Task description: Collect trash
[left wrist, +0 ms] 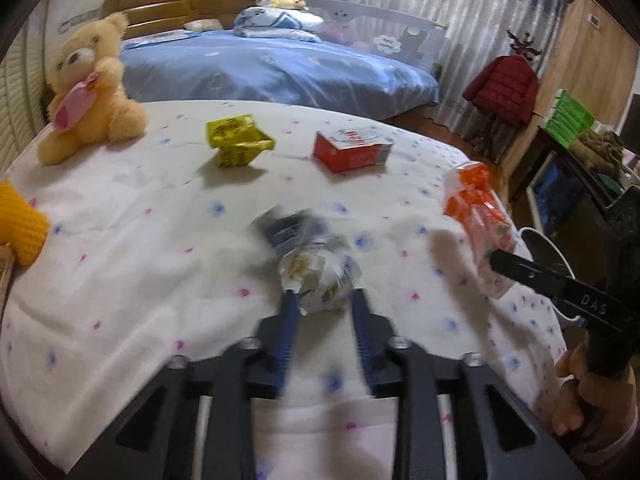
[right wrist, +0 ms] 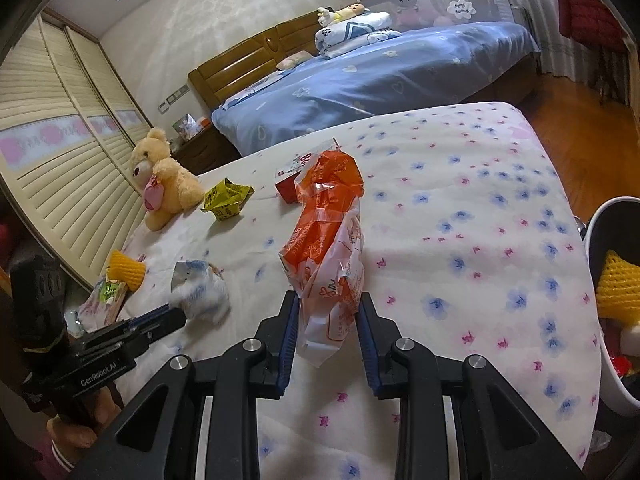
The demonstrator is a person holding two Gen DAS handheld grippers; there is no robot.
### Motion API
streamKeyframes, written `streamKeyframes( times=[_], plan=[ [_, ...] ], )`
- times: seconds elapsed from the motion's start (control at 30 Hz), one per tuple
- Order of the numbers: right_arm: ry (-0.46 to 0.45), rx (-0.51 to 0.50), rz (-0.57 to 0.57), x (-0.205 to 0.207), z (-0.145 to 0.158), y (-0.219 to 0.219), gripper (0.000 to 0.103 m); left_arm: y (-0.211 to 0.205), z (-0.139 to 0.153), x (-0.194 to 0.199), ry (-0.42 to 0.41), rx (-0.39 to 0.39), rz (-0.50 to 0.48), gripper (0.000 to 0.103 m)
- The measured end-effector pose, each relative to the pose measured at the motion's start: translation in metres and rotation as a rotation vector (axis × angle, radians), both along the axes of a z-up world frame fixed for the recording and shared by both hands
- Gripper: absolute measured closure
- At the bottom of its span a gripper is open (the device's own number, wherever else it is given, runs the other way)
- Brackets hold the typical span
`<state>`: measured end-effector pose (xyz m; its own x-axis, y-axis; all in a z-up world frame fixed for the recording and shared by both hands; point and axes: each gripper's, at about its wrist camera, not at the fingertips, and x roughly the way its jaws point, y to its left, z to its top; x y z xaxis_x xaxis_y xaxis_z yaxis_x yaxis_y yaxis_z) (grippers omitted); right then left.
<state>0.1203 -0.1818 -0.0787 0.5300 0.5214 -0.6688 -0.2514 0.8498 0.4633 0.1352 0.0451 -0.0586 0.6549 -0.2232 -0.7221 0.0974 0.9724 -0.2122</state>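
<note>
The right gripper [right wrist: 328,316] pinches an orange-and-white plastic bag [right wrist: 328,232], lifted over the bed [right wrist: 480,220]. The left gripper [left wrist: 322,304] stands part open around a crumpled blue-white wrapper [left wrist: 316,276]. Next, probably: carry the bag right to the white bin [right wrist: 600,320].

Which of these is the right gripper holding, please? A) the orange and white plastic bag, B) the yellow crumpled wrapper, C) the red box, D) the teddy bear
A: in the right wrist view the orange and white plastic bag stands up between the right gripper's blue pads, lifted off the bed sheet, while the others lie farther back on the bed.
</note>
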Motion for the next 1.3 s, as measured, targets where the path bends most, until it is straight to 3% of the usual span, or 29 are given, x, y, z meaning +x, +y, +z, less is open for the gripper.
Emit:
streamKeyframes(
  times=[0.17, 0.33, 0.4, 0.43, 0.57, 1.3],
  plan=[
    [0.003, 0.004, -0.008, -0.001, -0.002, -0.004, 0.074, -0.002, -0.001, 0.001, -0.003, 0.030, 0.027, 0.047],
    [0.007, 0.004, -0.017, -0.002, -0.003, -0.007, 0.074, -0.009, -0.004, 0.017, -0.003, 0.055, 0.034, 0.047],
    [0.010, 0.002, -0.022, -0.002, -0.004, -0.009, 0.074, -0.012, -0.008, 0.023, 0.007, 0.076, 0.035, 0.052],
    [0.011, 0.000, -0.026, -0.002, -0.004, -0.010, 0.074, -0.013, -0.012, 0.027, 0.016, 0.075, 0.027, 0.067],
    [0.012, -0.004, -0.037, -0.004, -0.005, -0.016, 0.074, -0.019, -0.014, 0.030, 0.011, 0.076, 0.007, 0.076],
    [0.022, -0.030, -0.226, -0.033, -0.007, -0.116, 0.074, -0.122, 0.001, 0.036, -0.025, 0.038, -0.254, 0.080]
  ],
)
